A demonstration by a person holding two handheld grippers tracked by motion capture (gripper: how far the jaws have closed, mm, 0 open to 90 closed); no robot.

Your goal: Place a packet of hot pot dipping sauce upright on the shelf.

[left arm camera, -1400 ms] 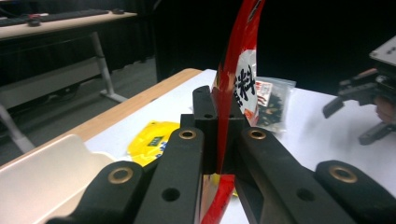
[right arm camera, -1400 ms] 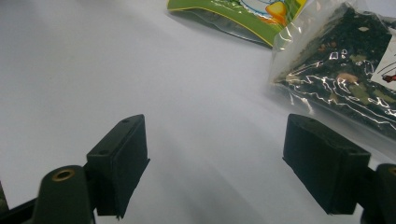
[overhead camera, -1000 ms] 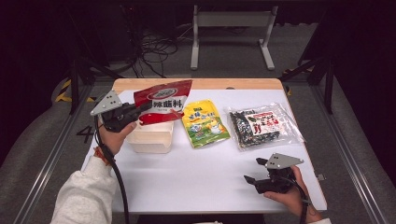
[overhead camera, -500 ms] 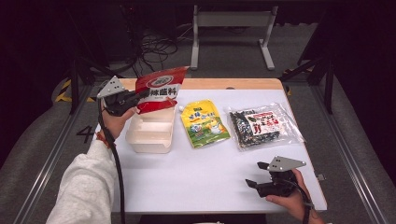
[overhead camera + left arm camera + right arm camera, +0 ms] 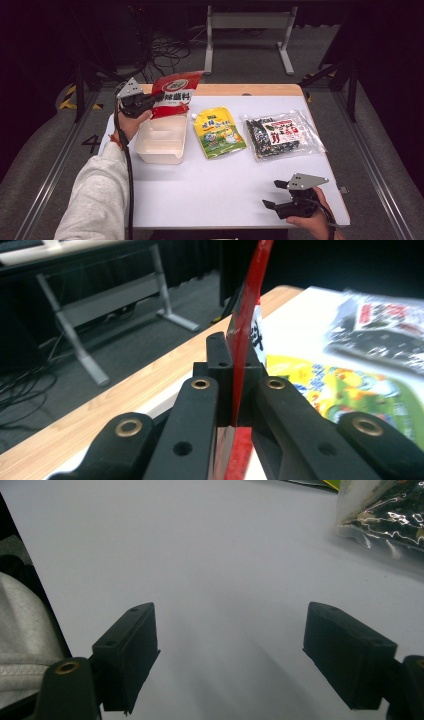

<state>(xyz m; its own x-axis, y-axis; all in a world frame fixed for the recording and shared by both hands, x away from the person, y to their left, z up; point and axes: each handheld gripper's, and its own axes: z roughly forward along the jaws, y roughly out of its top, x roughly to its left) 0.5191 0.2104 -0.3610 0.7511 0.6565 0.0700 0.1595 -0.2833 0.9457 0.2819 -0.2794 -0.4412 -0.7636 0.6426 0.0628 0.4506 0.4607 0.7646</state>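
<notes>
Red sauce pouch hangs clamped in the left tongs, lifted clear of the surface above the far end of the white tray; the left gripper view shows its thin edge pinched between both jaws. Nearest the person, the right tongs rest low near the front edge, jaws spread wide and grasping nothing, well apart from the pouch. Beyond them lie 2 more packets: a yellow pouch just beside the tray, and a clear bag of dark seaweed farther right.
</notes>
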